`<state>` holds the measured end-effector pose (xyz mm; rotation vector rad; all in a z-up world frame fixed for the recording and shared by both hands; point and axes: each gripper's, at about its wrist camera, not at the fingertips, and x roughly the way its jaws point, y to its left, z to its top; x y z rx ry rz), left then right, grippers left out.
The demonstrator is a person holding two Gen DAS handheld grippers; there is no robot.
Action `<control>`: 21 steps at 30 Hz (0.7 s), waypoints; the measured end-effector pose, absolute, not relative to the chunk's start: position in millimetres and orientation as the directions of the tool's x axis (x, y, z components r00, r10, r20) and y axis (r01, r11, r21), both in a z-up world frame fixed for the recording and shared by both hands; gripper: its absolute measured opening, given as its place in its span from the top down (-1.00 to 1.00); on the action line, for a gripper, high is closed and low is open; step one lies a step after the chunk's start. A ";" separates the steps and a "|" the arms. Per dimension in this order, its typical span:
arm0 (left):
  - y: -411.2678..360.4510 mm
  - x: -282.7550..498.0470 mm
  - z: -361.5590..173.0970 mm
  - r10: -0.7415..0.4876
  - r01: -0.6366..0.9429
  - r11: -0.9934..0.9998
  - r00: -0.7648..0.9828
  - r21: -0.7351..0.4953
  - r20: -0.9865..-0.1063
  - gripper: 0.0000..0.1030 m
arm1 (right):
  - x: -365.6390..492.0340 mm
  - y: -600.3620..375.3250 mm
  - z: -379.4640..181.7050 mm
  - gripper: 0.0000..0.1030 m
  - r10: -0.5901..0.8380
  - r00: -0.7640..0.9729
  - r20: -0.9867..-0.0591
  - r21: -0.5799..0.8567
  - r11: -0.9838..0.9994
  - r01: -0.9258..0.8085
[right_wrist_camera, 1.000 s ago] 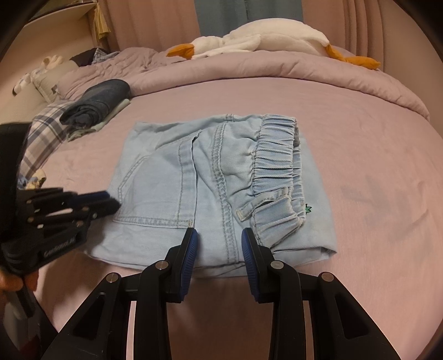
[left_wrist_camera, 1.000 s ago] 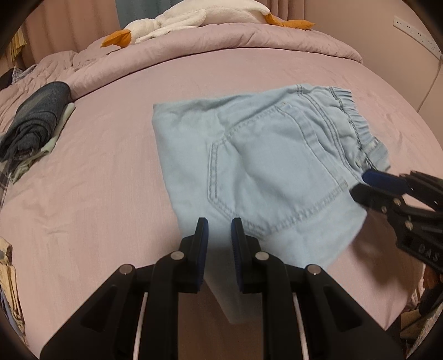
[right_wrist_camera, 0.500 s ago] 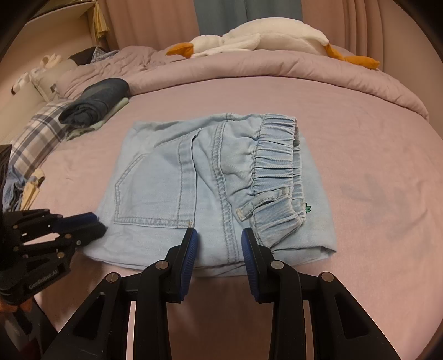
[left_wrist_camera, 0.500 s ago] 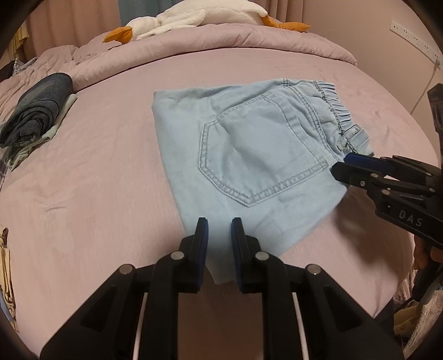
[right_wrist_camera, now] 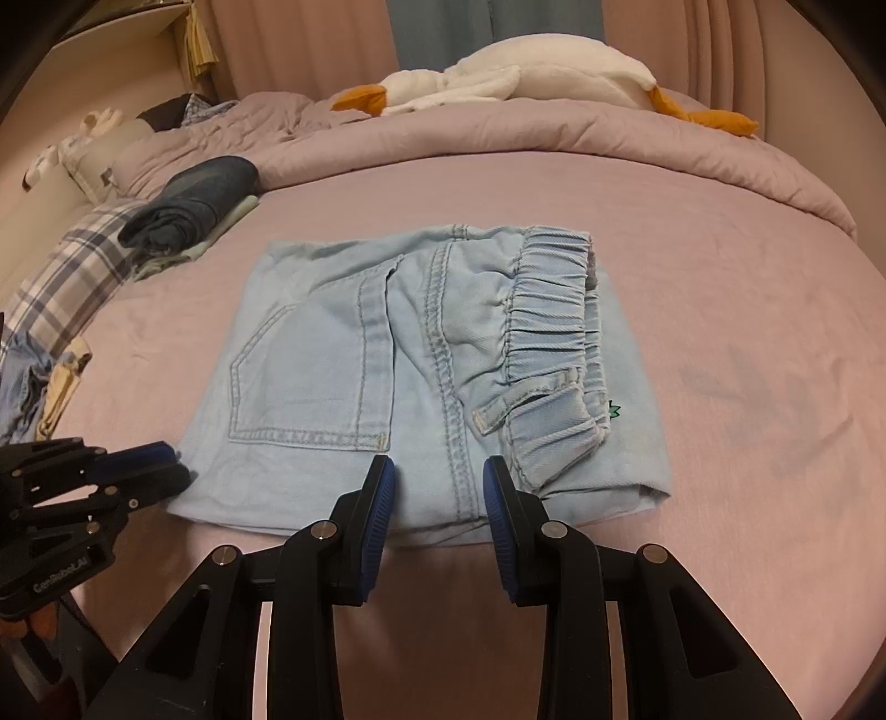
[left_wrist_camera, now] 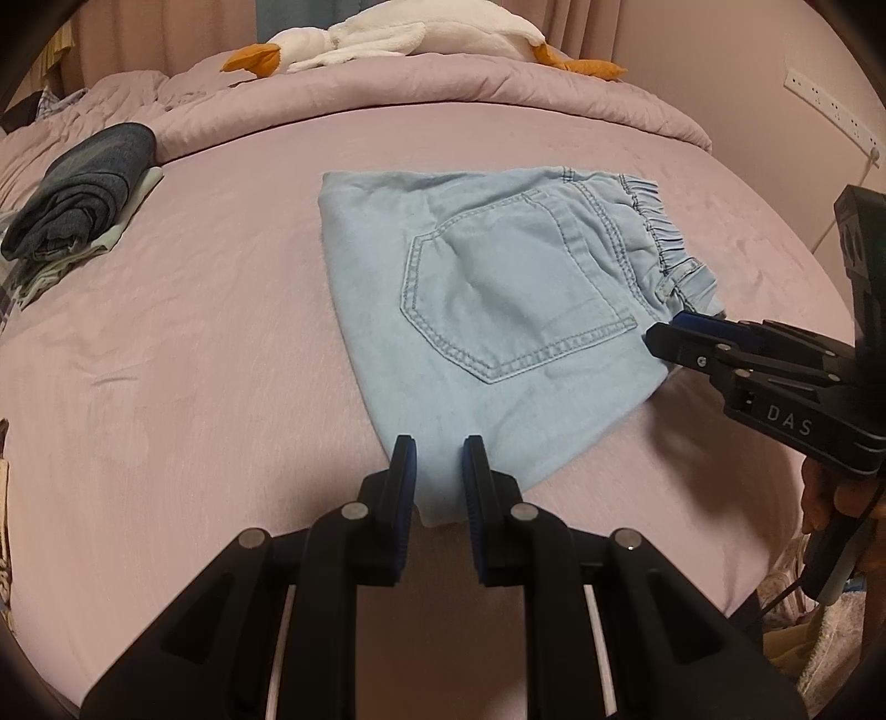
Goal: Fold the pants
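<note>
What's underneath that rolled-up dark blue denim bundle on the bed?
The rolled dark blue denim bundle lies on a folded pale green cloth, of which only the edges show; the rest is covered.

left gripper [left_wrist_camera: 434, 462] — black, blue ribbed pads, silver screws | right gripper [right_wrist_camera: 439, 482] — same, "DAS" lettering

Bedroom in warm, dim light

A pink-sheeted bed [right_wrist_camera: 720, 288] fills the view, its quilt [right_wrist_camera: 554, 138] bunched along the far edge; pink curtains [right_wrist_camera: 310, 44] hang behind, and a socket strip [left_wrist_camera: 830, 105] lines the right wall.

The left tool [right_wrist_camera: 177, 465] has drawn back off the pants [right_wrist_camera: 421, 371].
</note>
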<state>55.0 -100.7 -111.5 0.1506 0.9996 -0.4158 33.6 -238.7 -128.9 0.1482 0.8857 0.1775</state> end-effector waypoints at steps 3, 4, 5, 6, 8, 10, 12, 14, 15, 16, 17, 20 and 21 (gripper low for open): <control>-97.6 53.9 -111.4 -0.279 0.395 0.915 0.466 -0.085 -0.840 0.65 | 31.2 -237.6 -129.0 0.36 0.215 0.619 -0.755 0.205 0.975 -0.088; -96.4 53.3 -111.1 -0.287 0.398 0.913 0.464 -0.092 -0.838 0.64 | 30.8 -237.6 -128.8 0.36 0.215 0.619 -0.755 0.205 0.975 -0.088; -95.4 53.0 -110.9 -0.292 0.395 0.913 0.462 -0.100 -0.837 0.62 | 30.4 -238.3 -128.7 0.36 0.215 0.619 -0.755 0.206 0.975 -0.087; -93.7 53.2 -110.6 -0.298 0.390 0.914 0.460 -0.111 -0.836 0.61 | 29.4 -238.5 -128.4 0.36 0.215 0.619 -0.756 0.206 0.975 -0.086; -90.2 53.5 -109.6 -0.309 0.376 0.917 0.457 -0.134 -0.834 0.47 | 26.8 -238.8 -127.4 0.35 0.216 0.616 -0.758 0.209 0.974 -0.084; -85.0 54.6 -108.7 -0.305 0.349 0.926 0.462 -0.146 -0.833 0.22 | 23.1 -242.4 -125.9 0.30 0.228 0.608 -0.760 0.225 0.971 -0.083; -78.8 57.2 -108.4 -0.308 0.322 0.932 0.467 -0.166 -0.829 0.01 | 18.7 -247.1 -125.6 0.09 0.244 0.596 -0.765 0.250 0.965 -0.074; -74.2 60.2 -109.7 -0.316 0.304 0.934 0.460 -0.188 -0.830 -0.06 | 12.2 -256.0 -128.5 -0.07 0.223 0.588 -0.778 0.249 0.968 -0.038; -71.7 62.8 -111.6 -0.326 0.293 0.933 0.450 -0.207 -0.831 -0.07 | 9.2 -260.8 -129.8 -0.07 0.231 0.587 -0.776 0.264 0.964 -0.030; -70.4 64.6 -112.9 -0.334 0.287 0.932 0.443 -0.221 -0.832 -0.07 | 4.6 -270.7 -132.8 -0.07 0.264 0.586 -0.767 0.314 0.949 -0.016; -69.0 67.3 -114.8 -0.348 0.281 0.928 0.432 -0.243 -0.832 -0.07 | 2.2 -277.2 -134.7 -0.07 0.286 0.586 -0.758 0.352 0.936 -0.002; -66.8 74.5 -119.3 -0.395 0.260 0.914 0.397 -0.311 -0.829 -0.07 | -3.9 -307.5 -145.5 -0.13 0.364 0.600 -0.712 0.497 0.865 0.066; -65.0 77.5 -121.9 -0.418 0.248 0.905 0.379 -0.345 -0.825 -0.07 | -4.2 -316.7 -149.0 -0.20 0.383 0.604 -0.699 0.539 0.837 0.093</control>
